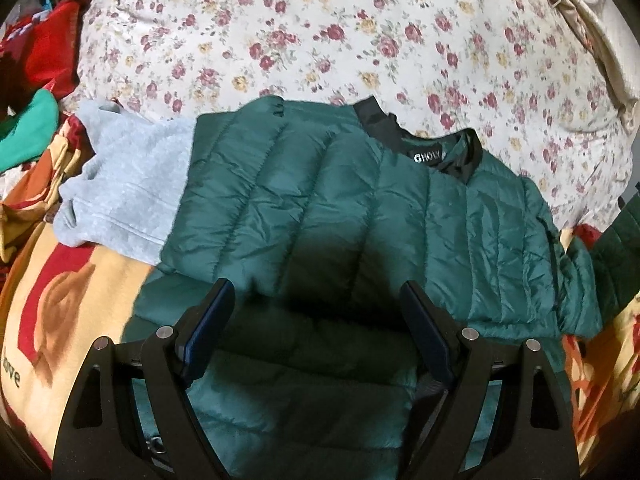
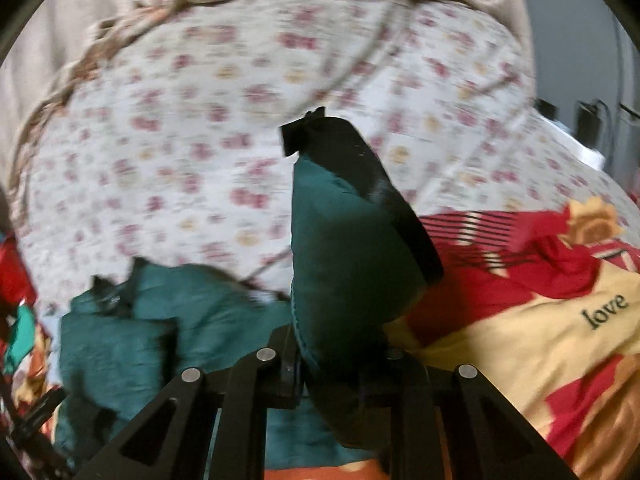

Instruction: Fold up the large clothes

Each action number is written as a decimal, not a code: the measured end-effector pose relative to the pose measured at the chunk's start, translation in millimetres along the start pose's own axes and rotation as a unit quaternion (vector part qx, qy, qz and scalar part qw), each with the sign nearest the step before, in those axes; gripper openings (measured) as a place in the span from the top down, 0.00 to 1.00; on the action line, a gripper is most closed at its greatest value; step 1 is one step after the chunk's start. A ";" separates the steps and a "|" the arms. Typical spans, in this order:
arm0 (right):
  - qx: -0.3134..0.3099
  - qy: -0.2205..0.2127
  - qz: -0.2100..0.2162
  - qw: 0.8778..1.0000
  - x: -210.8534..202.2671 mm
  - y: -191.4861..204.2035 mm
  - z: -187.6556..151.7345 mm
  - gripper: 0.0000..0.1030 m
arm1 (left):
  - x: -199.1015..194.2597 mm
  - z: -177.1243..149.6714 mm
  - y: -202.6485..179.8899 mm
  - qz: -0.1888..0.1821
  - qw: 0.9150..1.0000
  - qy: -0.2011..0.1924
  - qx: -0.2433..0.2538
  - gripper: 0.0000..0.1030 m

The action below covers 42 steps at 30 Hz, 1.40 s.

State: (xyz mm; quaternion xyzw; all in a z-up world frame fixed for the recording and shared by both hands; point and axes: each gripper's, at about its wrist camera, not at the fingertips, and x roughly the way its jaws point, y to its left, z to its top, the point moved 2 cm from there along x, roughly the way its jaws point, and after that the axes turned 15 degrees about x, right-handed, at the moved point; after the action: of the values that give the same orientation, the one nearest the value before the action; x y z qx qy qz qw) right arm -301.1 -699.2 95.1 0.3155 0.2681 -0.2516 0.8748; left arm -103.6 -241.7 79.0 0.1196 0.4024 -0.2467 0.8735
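A dark green quilted jacket [image 1: 340,200] with a black collar lies spread on the bed, collar towards the far side. My left gripper [image 1: 316,288] hovers just over its near part, jaws wide apart with nothing between the pads. In the right wrist view, my right gripper [image 2: 340,340] is shut on a part of the green jacket [image 2: 344,248] edged with a black band. That part stands up in front of the camera and hides the fingertips. The rest of the jacket [image 2: 132,332] lies bunched at the lower left, blurred.
A grey fleece garment [image 1: 124,184] lies partly under the jacket's left side. A floral quilt [image 1: 320,40] is heaped behind. A yellow and red blanket [image 2: 560,320] with the word "love" covers the bed. Red clothes [image 1: 48,52] and a green cloth [image 1: 28,120] sit at the far left.
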 end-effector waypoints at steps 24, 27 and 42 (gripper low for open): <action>-0.170 0.140 0.161 0.962 57.3 277.1 -133.4 0.84 | -7.8 -5.8 72.2 0.036 0.999 0.001 -0.028 0.18; -0.181 0.163 0.167 0.955 75.8 299.6 -156.9 0.84 | -5.6 -6.7 83.4 0.039 0.999 0.000 -0.038 0.18; -0.184 0.226 0.201 0.935 112.9 332.4 -205.5 0.39 | -0.1 -11.7 119.0 -0.019 0.990 -0.008 -0.138 0.18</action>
State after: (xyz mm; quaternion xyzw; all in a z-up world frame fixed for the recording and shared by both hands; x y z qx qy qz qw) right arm -79.9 -364.5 27.8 0.2450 0.4312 0.0605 0.8663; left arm -48.4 -135.8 72.7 -0.0119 0.4280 -0.2065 0.8798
